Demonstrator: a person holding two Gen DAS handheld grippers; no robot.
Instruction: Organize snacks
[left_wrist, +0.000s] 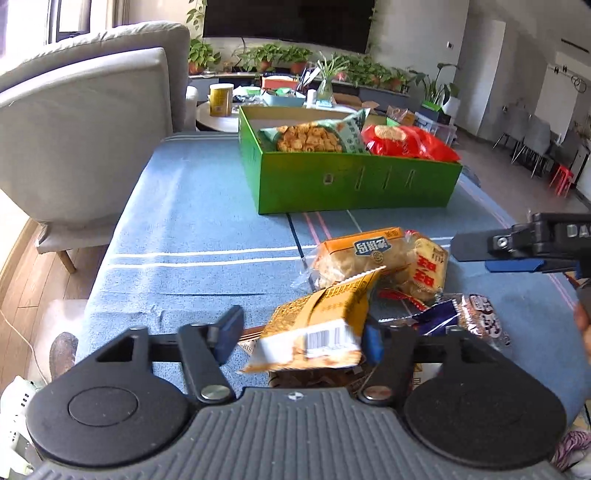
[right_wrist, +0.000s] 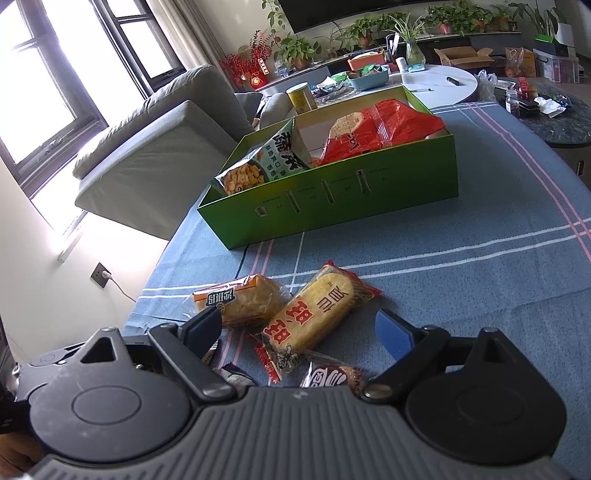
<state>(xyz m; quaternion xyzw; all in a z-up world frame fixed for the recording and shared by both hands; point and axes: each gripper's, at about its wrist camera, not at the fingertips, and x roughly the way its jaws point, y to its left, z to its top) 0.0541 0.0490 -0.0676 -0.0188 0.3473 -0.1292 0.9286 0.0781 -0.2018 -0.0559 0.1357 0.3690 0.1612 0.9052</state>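
Observation:
A green box (left_wrist: 347, 177) (right_wrist: 332, 199) stands on the blue cloth and holds a green cracker bag (left_wrist: 314, 134) (right_wrist: 258, 166) and a red bag (left_wrist: 406, 142) (right_wrist: 376, 125). Loose snack packs lie in front: an orange-labelled pack (left_wrist: 354, 254) (right_wrist: 236, 299), a yellow rice-cracker pack (left_wrist: 424, 266) (right_wrist: 314, 310) and a brown pack (left_wrist: 476, 317) (right_wrist: 332, 376). My left gripper (left_wrist: 301, 334) is wide open around a yellow barcode pack (left_wrist: 317, 332), which touches the right pad. My right gripper (right_wrist: 299, 330) is open above the rice-cracker pack; it also shows in the left wrist view (left_wrist: 495, 254).
A grey sofa (left_wrist: 85, 122) (right_wrist: 155, 147) stands left of the table. Behind the box is a round white table (right_wrist: 436, 83) with a yellow can (left_wrist: 221, 99) (right_wrist: 301, 96), a basket and plants. The blue cloth (right_wrist: 461, 258) stretches right of the snacks.

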